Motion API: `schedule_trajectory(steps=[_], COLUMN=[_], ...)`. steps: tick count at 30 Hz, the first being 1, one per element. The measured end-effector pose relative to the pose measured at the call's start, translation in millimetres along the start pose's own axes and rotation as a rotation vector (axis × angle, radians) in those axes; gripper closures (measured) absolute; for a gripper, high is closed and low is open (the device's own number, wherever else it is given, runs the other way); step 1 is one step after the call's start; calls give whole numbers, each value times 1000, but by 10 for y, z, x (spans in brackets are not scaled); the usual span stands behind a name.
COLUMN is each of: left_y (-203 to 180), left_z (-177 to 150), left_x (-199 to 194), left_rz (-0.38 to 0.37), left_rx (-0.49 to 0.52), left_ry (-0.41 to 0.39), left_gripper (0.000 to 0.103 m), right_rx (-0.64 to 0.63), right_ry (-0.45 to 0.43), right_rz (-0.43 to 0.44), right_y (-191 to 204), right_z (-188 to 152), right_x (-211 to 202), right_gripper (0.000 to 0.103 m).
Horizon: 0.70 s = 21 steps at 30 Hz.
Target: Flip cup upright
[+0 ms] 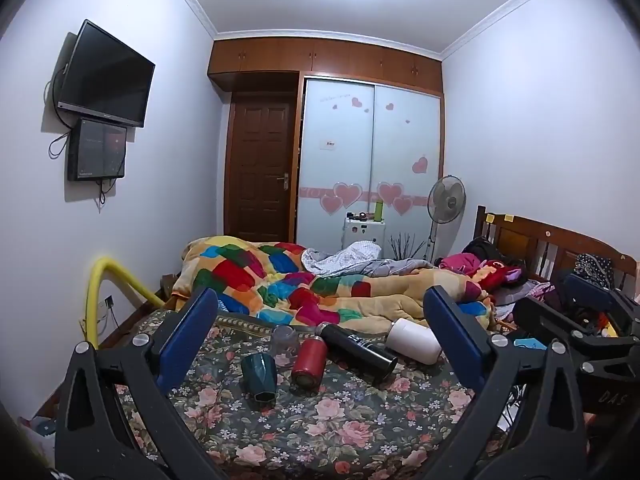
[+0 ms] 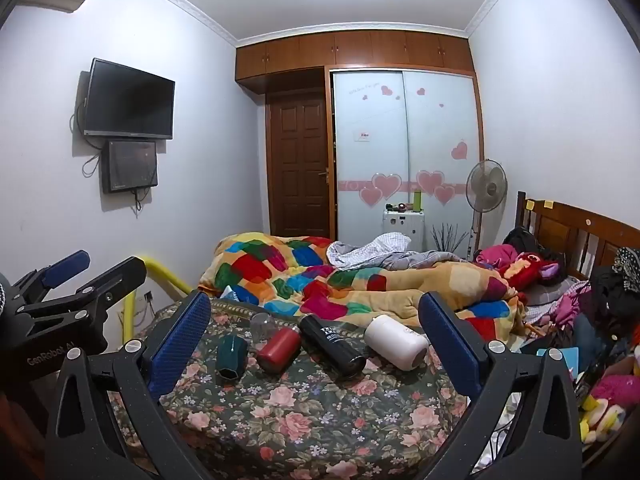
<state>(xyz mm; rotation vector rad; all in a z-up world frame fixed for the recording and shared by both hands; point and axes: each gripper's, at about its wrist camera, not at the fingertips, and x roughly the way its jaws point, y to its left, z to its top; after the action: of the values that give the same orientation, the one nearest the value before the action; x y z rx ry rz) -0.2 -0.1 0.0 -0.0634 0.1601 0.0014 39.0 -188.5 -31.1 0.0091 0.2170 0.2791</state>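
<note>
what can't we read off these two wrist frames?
- Clear cup: small and see-through in both views; upright or inverted, cannot tell.
- Black bottle label: too small to read, right wrist.
- Right gripper in left wrist view: cut by the edge.
- Green cup: far side hidden, both views.

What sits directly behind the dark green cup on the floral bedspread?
Behind the dark green cup, a clear glass stands on the floral bedspread. Beyond it lies the patchwork quilt. The glass's base is hidden by the cup in the right wrist view.
</note>
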Motion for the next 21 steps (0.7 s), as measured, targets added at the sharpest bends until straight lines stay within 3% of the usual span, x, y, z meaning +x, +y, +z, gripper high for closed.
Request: schedule_trajectory(steps=[21], left_y=[-4], left_z=[28], left_x=[-73], left_rz=[-10], left_rx=[-10], left_ry=[1], left_gripper=[0], right_rx=[-4], right_ry=[6], right_rz=[4], right_y=[-12], right_z=[-27], right_x=[32], right_gripper=[0])
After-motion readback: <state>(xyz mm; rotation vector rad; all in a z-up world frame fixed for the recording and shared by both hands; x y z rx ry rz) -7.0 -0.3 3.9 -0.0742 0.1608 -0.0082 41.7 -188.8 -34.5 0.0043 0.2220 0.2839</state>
